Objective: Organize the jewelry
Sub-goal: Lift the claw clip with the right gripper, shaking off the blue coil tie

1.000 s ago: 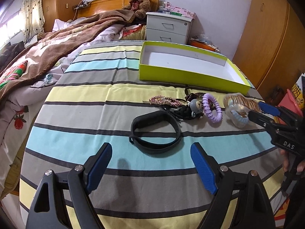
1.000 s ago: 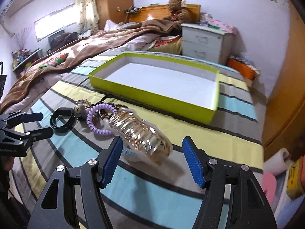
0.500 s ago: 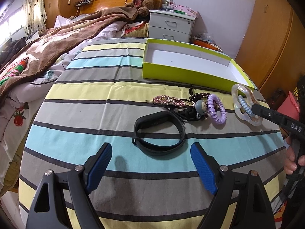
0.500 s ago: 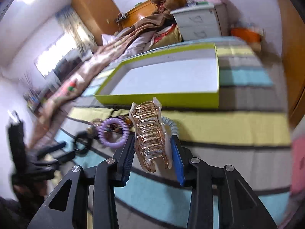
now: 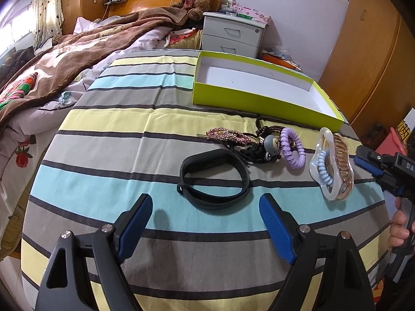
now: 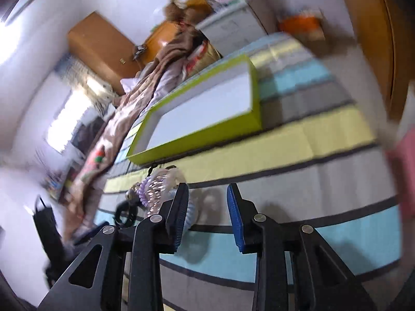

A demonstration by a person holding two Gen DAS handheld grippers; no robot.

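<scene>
Jewelry lies clustered on the striped tabletop (image 5: 109, 155): black band (image 5: 215, 178), purple coil tie (image 5: 291, 147), amber hair clip (image 5: 339, 165), at 6 o'clock of the green box (image 5: 259, 101). Right wrist view is blurred and rolled sideways. Right claw (image 6: 207, 215) gapes empty, clip at its 9 o'clock. Left claw (image 5: 205, 230) hovers level, spread wide, empty.
</scene>
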